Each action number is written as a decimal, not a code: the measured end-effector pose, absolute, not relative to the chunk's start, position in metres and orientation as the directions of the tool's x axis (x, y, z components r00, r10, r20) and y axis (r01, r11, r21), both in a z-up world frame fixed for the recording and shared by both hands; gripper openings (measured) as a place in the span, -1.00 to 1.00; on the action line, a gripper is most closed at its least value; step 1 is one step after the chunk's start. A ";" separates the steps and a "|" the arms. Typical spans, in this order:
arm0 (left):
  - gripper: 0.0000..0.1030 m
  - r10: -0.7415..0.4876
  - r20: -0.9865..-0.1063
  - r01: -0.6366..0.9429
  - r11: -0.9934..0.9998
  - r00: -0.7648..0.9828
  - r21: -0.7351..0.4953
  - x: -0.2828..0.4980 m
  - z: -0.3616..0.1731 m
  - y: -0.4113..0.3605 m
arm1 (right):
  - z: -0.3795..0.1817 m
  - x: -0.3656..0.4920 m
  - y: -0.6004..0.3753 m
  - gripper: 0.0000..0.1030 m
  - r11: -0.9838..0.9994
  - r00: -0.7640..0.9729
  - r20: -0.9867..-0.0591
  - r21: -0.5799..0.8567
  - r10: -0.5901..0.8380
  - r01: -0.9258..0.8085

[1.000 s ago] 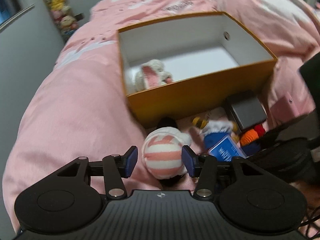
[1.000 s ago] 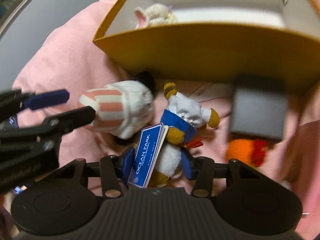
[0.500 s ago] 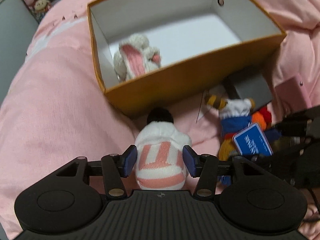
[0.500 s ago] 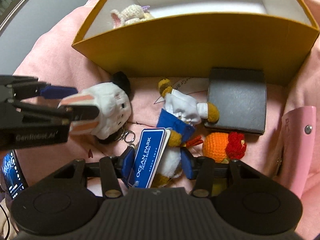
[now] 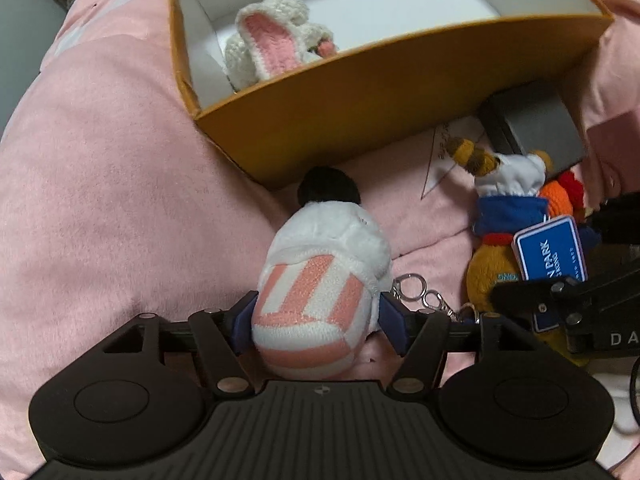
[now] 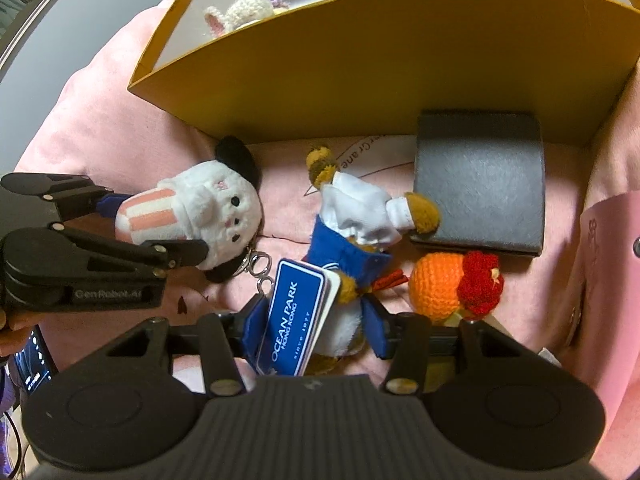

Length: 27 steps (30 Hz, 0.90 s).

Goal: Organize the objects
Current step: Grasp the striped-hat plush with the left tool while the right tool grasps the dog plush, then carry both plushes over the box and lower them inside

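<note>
A white plush with pink stripes and black ears (image 5: 320,280) lies on the pink blanket before the yellow box (image 5: 360,120). My left gripper (image 5: 316,320) has its pads against both sides of the plush; it also shows in the right wrist view (image 6: 160,236). My right gripper (image 6: 316,332) is closed around a brown plush in a blue and white outfit (image 6: 352,240) with a blue Ocean Park tag (image 6: 292,320). A crocheted white rabbit (image 5: 276,40) sits inside the box.
A dark grey square case (image 6: 480,180) lies against the box's front wall. An orange and red crocheted toy (image 6: 456,284) sits beside the brown plush. A pink case (image 6: 612,260) lies at the right. A paper slip (image 6: 360,156) lies under the toys.
Both grippers have moved closer to the box and lower. The left pads have closed in on the striped plush. The right gripper stays around the brown plush.
</note>
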State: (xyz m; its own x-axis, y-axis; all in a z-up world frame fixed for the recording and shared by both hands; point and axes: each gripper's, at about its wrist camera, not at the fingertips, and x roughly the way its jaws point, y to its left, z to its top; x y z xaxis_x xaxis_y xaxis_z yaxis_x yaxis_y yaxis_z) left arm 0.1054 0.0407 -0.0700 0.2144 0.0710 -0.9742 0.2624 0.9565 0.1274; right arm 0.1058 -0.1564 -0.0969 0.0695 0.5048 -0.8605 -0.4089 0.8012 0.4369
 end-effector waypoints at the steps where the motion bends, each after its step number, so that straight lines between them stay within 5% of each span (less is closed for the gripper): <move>1: 0.36 0.061 -0.971 0.255 0.959 0.231 0.121 0.103 -0.067 0.043 | -0.096 0.105 -0.157 0.04 0.801 0.071 -0.860 0.436 0.505 -0.410; 11: 0.30 -0.151 -0.887 0.079 0.989 0.436 -0.129 0.055 -0.004 0.061 | -0.057 0.101 -0.172 -0.02 0.760 0.153 -0.802 0.460 0.577 -0.459; 21: 0.30 -0.212 -0.704 0.092 0.974 0.678 -0.205 0.069 0.065 0.051 | 0.032 0.117 -0.202 -0.09 0.718 0.334 -0.667 0.456 0.667 -0.525; 23: 0.30 -0.210 -0.676 0.082 0.973 0.707 -0.217 0.077 0.072 0.048 | 0.043 0.127 -0.204 -0.27 0.730 0.372 -0.653 0.438 0.659 -0.525; 25: 0.30 -0.218 -0.660 0.068 0.967 0.719 -0.246 0.093 0.072 0.048 | 0.051 0.143 -0.205 -0.95 0.735 0.393 -0.641 0.442 0.660 -0.514; 27: 0.30 -0.217 -0.660 0.049 0.963 0.719 -0.264 0.108 0.068 0.048 | 0.054 0.160 -0.206 -0.92 0.742 0.400 -0.639 0.458 0.658 -0.489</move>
State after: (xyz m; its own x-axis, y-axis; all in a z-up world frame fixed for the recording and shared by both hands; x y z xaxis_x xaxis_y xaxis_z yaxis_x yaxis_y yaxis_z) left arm 0.1081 0.0478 0.0682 0.7188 -0.2174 -0.6604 0.0488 0.9633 -0.2640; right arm 0.1597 -0.2061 0.0535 0.3999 0.6576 -0.6385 -0.4887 0.7423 0.4585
